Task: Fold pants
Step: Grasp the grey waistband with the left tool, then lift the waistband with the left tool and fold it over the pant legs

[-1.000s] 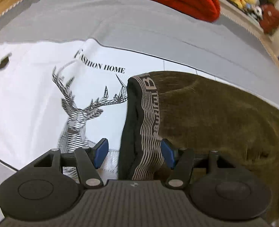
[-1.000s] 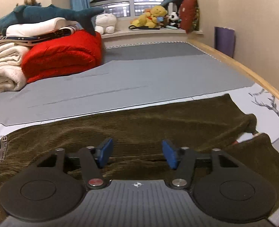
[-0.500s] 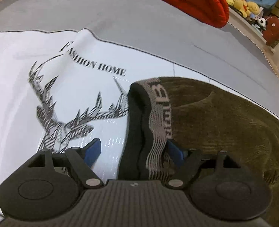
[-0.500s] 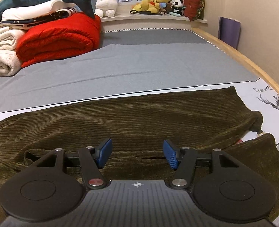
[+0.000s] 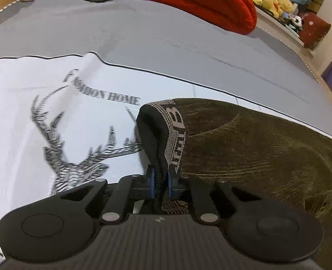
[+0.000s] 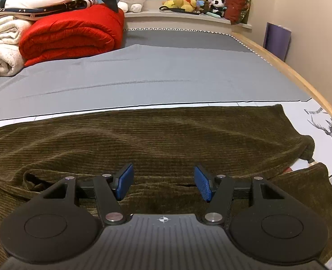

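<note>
Pads of the left gripper (image 5: 159, 181) have just closed on the waistband (image 5: 173, 130) of the pants (image 6: 157, 135). Right gripper (image 6: 163, 183) hovers open over them. At twelve o'clock lies the red blanket (image 6: 71, 37).

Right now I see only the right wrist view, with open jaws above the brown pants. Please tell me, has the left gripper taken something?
Observer: Yes. The left gripper has just been closing and is shut on the waistband of the pants.
Operator: Which part of the waistband?
Observer: The near end; the lettered band rises away from the pads.
Operator: What lies beside it?
Observer: A white sheet with a deer print, left of the waistband.
</note>
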Motion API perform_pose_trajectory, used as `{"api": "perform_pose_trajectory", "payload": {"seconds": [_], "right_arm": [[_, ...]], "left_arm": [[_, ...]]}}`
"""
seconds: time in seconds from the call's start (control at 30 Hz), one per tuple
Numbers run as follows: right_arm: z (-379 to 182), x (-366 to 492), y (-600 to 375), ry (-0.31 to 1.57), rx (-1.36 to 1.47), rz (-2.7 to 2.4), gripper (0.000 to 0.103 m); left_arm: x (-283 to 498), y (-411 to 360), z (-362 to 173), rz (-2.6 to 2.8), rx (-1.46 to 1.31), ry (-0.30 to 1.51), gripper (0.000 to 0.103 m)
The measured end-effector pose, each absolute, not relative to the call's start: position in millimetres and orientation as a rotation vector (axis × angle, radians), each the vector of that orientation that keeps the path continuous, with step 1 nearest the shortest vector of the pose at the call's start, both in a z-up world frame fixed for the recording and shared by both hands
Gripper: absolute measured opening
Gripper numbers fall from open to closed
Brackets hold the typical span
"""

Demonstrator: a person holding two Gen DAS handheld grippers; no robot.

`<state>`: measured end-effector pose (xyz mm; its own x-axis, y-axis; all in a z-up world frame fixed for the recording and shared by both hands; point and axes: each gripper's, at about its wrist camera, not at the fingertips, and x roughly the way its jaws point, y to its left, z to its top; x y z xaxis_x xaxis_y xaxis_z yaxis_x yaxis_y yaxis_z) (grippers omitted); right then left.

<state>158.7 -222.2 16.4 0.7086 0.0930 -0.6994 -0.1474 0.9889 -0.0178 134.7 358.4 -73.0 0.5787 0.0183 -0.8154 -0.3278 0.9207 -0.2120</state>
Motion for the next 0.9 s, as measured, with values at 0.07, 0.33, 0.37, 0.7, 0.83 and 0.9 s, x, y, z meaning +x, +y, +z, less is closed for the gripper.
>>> {"api": "perform_pose_trajectory", "payload": {"seconds": [0.07, 0.33, 0.37, 0.7, 0.83, 0.9], "right_arm": [[17, 157, -223, 0.773, -0.069, 0.133, 0.062], [18, 152, -224, 0.771, -0.075, 0.146, 0.062], [17, 151, -225, 0.772, -0.08, 0.144, 0.062], [19, 147, -244, 0.773, -0.062, 0.156, 0.063], [18, 150, -247, 0.787, -0.06, 0.16, 0.063], [17, 152, -249, 0.79, -0.066, 0.165, 0.063]], "left_arm": [[129, 363, -72, 0.222, -0.367, 0.938, 0.011], [109, 386, -59, 0.296, -0.457, 0.88, 0.041], [105, 392, -54, 0.308, -0.493, 0.839, 0.043], [127, 394, -49, 0.284, -0.608, 0.744, 0.05], [143, 379, -50, 0.244, -0.581, 0.716, 0.05], [152, 370, -50, 0.219, -0.558, 0.71, 0.05]]}}
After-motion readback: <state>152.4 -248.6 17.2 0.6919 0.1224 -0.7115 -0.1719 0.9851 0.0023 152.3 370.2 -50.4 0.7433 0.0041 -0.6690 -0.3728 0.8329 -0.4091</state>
